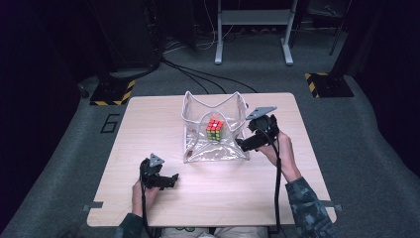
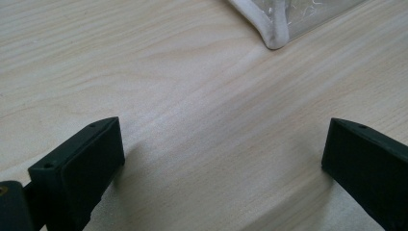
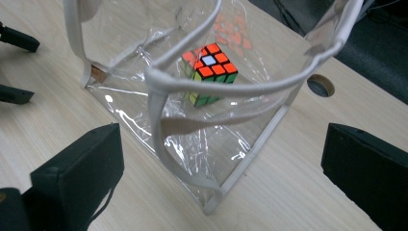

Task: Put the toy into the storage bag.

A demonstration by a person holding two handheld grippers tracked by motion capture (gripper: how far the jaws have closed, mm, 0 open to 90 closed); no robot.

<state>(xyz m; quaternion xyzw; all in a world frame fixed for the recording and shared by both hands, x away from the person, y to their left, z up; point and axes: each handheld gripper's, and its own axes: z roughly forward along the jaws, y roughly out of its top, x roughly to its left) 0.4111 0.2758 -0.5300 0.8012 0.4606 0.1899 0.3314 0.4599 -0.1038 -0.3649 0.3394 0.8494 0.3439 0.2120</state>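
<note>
A clear plastic bag [image 1: 194, 148] with white trim stands open on the wooden table [image 1: 148, 124], a colourful puzzle cube [image 1: 215, 129] resting on its bottom. My right gripper [image 1: 243, 145] hovers at the bag's right front corner, jaws wide apart and holding nothing. In the right gripper view the bag's white rim [image 3: 231, 91] and the cube [image 3: 210, 72] lie just ahead of the right gripper [image 3: 221, 154]. My left gripper [image 1: 171, 179] rests low near the table's front left, open and empty. In its own view the left gripper [image 2: 221, 144] faces bare wood, with a bag corner [image 2: 274, 33] farther off.
A round cable hole [image 3: 320, 85] is cut in the tabletop beside the bag. Black cables [image 1: 198, 74] run over the grey floor behind the table. Yellow-and-black striped bases [image 1: 113, 93] flank the far corners, and a white stand [image 1: 252, 29] is at the back.
</note>
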